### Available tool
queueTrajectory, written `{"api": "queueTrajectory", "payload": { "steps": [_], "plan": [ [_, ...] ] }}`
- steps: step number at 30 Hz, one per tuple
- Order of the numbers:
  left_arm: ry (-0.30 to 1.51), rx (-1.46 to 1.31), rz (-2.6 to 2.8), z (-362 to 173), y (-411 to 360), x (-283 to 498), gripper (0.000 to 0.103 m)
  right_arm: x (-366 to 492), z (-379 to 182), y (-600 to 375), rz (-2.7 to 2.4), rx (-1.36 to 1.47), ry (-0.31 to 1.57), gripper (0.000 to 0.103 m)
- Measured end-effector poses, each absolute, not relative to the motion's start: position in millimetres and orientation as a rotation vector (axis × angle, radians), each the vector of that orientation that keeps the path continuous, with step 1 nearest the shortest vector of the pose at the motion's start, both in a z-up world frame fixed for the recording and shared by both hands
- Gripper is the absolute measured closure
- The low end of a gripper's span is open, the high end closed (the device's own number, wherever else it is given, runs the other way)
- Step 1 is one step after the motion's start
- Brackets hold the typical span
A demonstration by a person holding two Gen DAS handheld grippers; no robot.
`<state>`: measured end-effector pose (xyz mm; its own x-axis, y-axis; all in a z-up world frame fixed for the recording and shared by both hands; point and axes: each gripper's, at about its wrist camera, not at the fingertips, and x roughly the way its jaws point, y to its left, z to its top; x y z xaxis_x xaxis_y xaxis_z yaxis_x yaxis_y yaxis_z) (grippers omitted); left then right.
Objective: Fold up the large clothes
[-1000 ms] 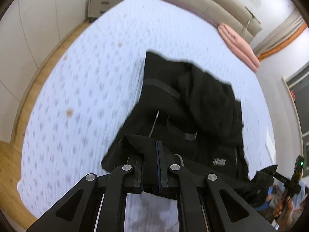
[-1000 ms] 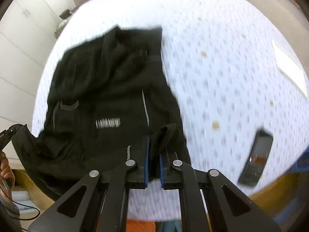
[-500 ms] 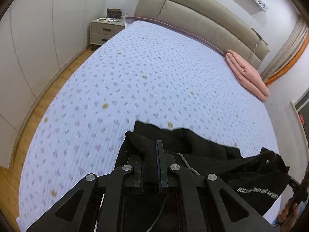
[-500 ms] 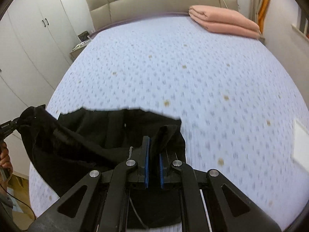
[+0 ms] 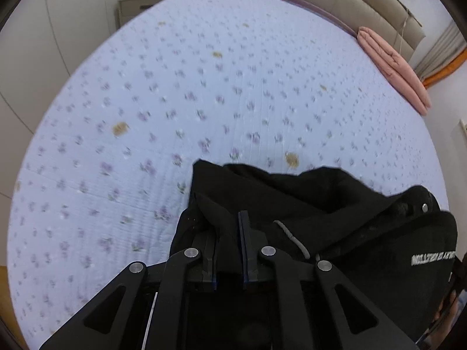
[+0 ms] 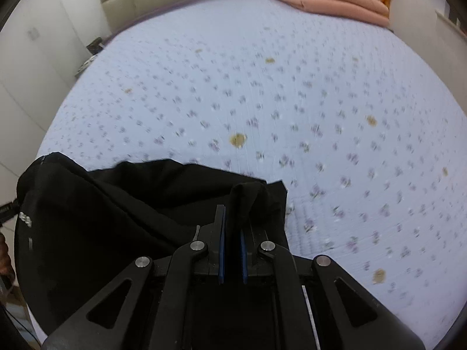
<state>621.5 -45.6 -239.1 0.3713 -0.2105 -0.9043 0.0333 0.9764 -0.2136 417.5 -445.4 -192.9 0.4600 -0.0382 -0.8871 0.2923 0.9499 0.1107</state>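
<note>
Since a second ago I've lifted the black garment (image 5: pixel 306 213) off the bed (image 5: pixel 204 87); left tool (image 5: pixel 230 233) and right tool (image 6: pixel 233 227) both pinch its edge, which could slip free.

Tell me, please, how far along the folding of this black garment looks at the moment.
Early stage. Done: both grippers have a grip; the left gripper and right gripper each pinch the black garment. In hand: it hangs bunched over the bed. Left: spreading it flat and every fold.
</note>
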Motion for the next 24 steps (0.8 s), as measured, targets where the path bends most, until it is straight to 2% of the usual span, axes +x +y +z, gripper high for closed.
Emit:
{"api": "queueTrajectory", "payload": {
  "steps": [4,8,10,12,14,16,20,24],
  "plan": [
    [1.185,-0.226,-0.194,-234.6,-38.2,620.2,0.087,419.1,-200.4,-443.0,-0.220,0.250,1.090,0.093],
    [1.204,-0.304,-0.269,-213.3,-19.3,614.8,0.076,417.0,-189.0,-445.5,-0.225,0.265,1.110,0.085],
    [1.168,-0.351,-0.293,-197.9,-7.2,606.8,0.070,411.3,-181.2,-450.6,-0.213,0.299,1.108,0.077],
    [1.141,-0.360,-0.309,-184.0,0.6,595.8,0.064,404.6,-171.1,-452.2,-0.203,0.299,1.098,0.055],
    [1.108,-0.353,-0.312,-170.0,7.5,583.1,0.039,396.4,-159.1,-453.7,-0.210,0.282,1.094,0.045],
    [1.069,-0.376,-0.356,-157.2,16.8,570.7,0.031,385.5,-143.5,-456.7,-0.182,0.294,1.070,0.040],
    [1.046,-0.392,-0.402,-149.8,27.6,567.2,0.025,374.6,-130.6,-463.9,-0.172,0.289,1.049,0.027],
    [1.114,-0.335,-0.375,-178.1,25.0,592.8,0.025,388.3,-149.6,-472.3,-0.147,0.309,1.078,0.027]
  ]
}}
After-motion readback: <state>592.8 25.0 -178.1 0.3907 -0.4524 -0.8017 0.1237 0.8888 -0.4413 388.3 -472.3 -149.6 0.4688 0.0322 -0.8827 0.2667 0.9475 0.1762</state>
